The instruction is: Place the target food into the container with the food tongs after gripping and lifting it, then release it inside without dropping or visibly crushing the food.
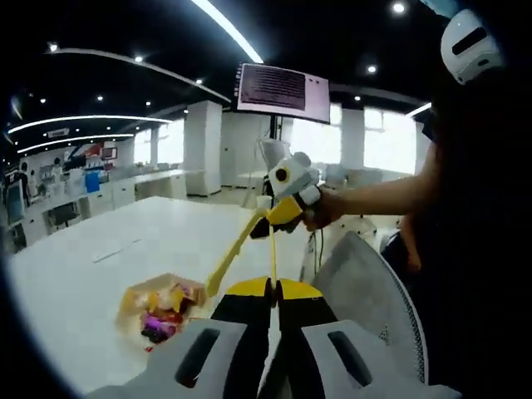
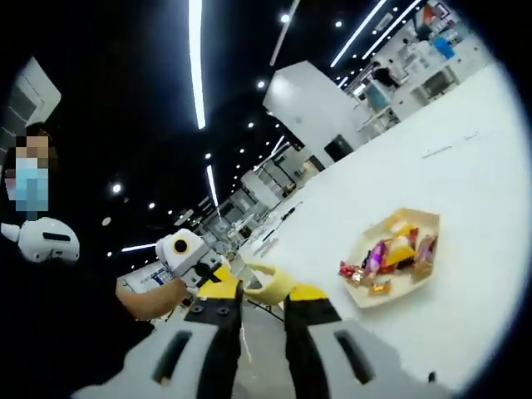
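White table point(image 1: 108, 249) is lying under bright ceiling strips in an open office. Left gripper point(image 1: 273, 293) jaws are standing nearly together w/ only a thin gap. Right gripper point(image 2: 259, 293) jaws are clamping the yellow food tongs point(image 2: 268, 283); their arms are reaching toward the tray point(image 1: 133, 301). Wrapped candies point(image 2: 395, 252) are lying in the tray, on the table.

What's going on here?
A person works two handheld grippers over a white table. The right gripper clamps yellow tongs, which angle down toward a tray of wrapped candies. The left gripper sits shut just beneath the tongs. No candy looks picked up yet.
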`<state>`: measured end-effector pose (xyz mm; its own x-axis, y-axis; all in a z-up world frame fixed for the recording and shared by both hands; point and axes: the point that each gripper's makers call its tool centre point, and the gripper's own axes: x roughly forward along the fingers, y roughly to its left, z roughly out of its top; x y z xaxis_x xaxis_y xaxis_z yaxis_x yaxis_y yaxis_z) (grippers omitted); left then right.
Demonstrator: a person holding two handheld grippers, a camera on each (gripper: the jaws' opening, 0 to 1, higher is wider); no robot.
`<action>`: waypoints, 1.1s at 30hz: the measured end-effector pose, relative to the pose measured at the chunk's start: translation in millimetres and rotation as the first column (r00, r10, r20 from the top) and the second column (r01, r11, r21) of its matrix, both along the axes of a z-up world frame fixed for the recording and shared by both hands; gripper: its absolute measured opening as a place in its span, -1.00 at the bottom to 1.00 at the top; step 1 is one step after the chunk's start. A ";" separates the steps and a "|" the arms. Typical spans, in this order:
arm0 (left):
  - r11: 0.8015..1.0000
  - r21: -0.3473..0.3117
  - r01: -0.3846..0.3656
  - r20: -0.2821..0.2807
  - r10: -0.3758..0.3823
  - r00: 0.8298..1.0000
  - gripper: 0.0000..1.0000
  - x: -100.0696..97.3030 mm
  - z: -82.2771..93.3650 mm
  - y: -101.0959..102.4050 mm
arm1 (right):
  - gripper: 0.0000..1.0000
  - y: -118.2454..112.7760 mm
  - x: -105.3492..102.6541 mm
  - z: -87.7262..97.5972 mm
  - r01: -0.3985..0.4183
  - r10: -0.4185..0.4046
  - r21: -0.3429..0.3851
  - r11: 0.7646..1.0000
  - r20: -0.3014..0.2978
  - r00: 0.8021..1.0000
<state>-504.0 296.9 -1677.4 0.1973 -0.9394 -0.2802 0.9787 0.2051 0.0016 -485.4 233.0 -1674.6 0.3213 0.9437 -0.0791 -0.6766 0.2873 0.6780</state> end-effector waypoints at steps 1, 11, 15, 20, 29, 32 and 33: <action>0.999 0.032 0.015 0.001 -0.015 1.000 -1.00 0.6 -9.8 -0.5 | -0.63 0.0 -1.8 -9.2 -0.006 0.005 -0.018 1.000 -0.021 1.000; 0.949 0.290 0.126 -0.031 -0.122 0.992 -1.00 21.2 -116.4 6.9 | -0.62 0.4 15.6 -111.5 -0.050 0.011 -0.238 0.970 -0.162 0.987; 0.939 0.313 0.142 -0.071 -0.126 0.989 -1.00 23.6 -137.5 9.5 | -0.62 -0.5 15.9 -129.4 -0.065 0.013 -0.271 0.960 -0.191 0.982; 0.928 0.338 0.159 -0.096 -0.134 0.986 -1.00 21.6 -155.9 11.9 | -0.84 -14.3 11.0 -161.2 -0.102 0.029 -0.426 0.899 -0.174 0.984; 0.934 0.329 0.136 -0.095 -0.110 0.989 -1.00 28.3 -164.9 18.0 | -0.78 -13.0 5.5 -143.2 -0.078 0.013 -0.317 0.945 -0.201 0.979; 0.937 0.324 0.134 -0.109 -0.104 0.989 -0.94 29.2 -159.3 19.7 | -0.68 -20.8 2.5 -137.8 -0.053 -0.011 -0.321 0.945 -0.194 0.981; 0.938 0.323 0.127 -0.115 -0.095 0.989 -0.81 29.5 -157.0 20.9 | -0.67 -23.5 2.5 -135.3 -0.041 -0.021 -0.328 0.944 -0.182 0.983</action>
